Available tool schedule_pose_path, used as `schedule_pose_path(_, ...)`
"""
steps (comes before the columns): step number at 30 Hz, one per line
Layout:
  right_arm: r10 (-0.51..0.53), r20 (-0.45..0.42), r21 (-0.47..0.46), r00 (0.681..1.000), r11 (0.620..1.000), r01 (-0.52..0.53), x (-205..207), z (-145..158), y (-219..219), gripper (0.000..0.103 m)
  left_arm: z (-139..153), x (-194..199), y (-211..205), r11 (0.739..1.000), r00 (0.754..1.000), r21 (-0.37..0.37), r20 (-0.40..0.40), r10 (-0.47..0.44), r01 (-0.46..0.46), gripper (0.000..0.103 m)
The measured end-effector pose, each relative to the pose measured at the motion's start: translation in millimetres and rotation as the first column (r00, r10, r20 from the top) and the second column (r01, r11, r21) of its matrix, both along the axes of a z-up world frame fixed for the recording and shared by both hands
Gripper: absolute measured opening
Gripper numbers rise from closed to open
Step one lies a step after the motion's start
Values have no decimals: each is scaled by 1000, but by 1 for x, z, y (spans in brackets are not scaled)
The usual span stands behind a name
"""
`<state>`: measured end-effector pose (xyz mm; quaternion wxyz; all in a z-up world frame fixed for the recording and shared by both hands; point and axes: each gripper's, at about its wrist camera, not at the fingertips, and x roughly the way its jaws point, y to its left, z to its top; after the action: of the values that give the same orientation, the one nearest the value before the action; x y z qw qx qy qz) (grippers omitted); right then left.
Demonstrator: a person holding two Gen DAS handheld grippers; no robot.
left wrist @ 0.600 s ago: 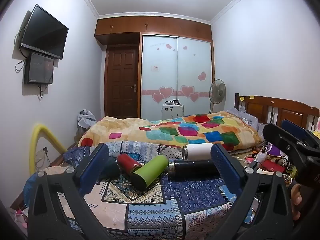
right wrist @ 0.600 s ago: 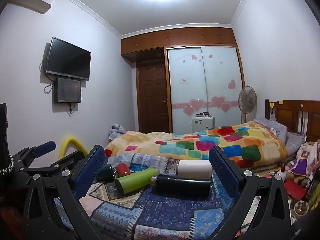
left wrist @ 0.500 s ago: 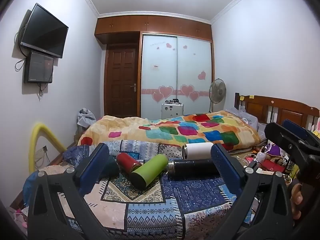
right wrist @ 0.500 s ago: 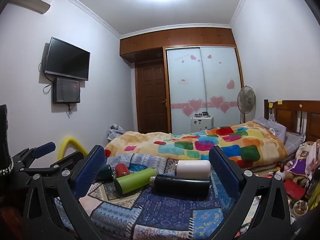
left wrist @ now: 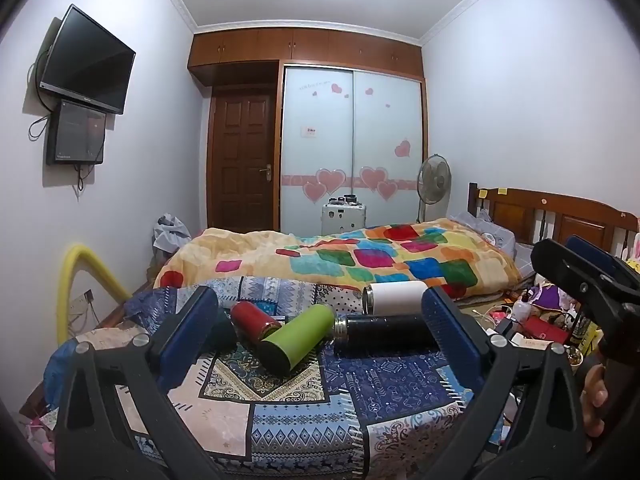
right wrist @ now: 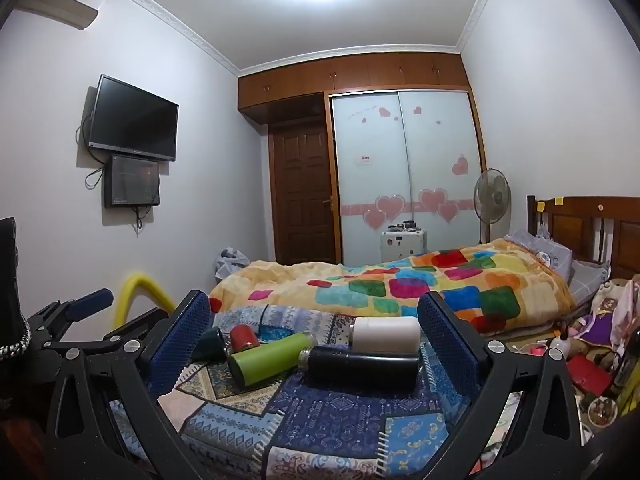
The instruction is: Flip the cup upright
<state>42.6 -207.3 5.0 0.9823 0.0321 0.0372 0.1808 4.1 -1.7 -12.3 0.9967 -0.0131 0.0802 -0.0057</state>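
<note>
1. My left gripper (left wrist: pixel 320 332) fills the bottom of its frame with its blue-padded fingers spread wide around nothing; my right gripper (right wrist: pixel 314 330) is likewise parted and empty.
2. Both hover over the patchwork blue patterned cloth (left wrist: pixel 304 412) at lower centre.
3. On it, mid-frame, lie the cups: a lime-green cylindrical flask (left wrist: pixel 296 338), a black steel-necked flask (left wrist: pixel 384 330), a red flask (left wrist: pixel 254 320), a white flask (left wrist: pixel 394 298) and a dark green cup (right wrist: pixel 210 344), all on their sides.
4. I judge the green or black one nearest; I should close across its mid-body, lift clear of neighbours, then rotate base-down.
5. Beyond, the bed's colourful patchwork quilt (left wrist: pixel 360 256) occupies the middle.
</note>
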Motion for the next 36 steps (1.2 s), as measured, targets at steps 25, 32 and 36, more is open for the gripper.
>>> schedule_pose_path(25, 8, 6, 2, 1000, 1000, -8, 0, -3, 7, 103, 6, 1, -3, 1000, 1000, -1, 3, -5, 5, 103)
schedule_pose_path(32, 8, 7, 3, 1000, 1000, -8, 0, -3, 7, 103, 6, 1, -3, 1000, 1000, -2, 4, -3, 3, 103)
schedule_pose_path(36, 12, 10, 1, 1000, 1000, -12, 0, -3, 8, 103, 11, 1, -3, 1000, 1000, -6, 8, 1, -1, 103)
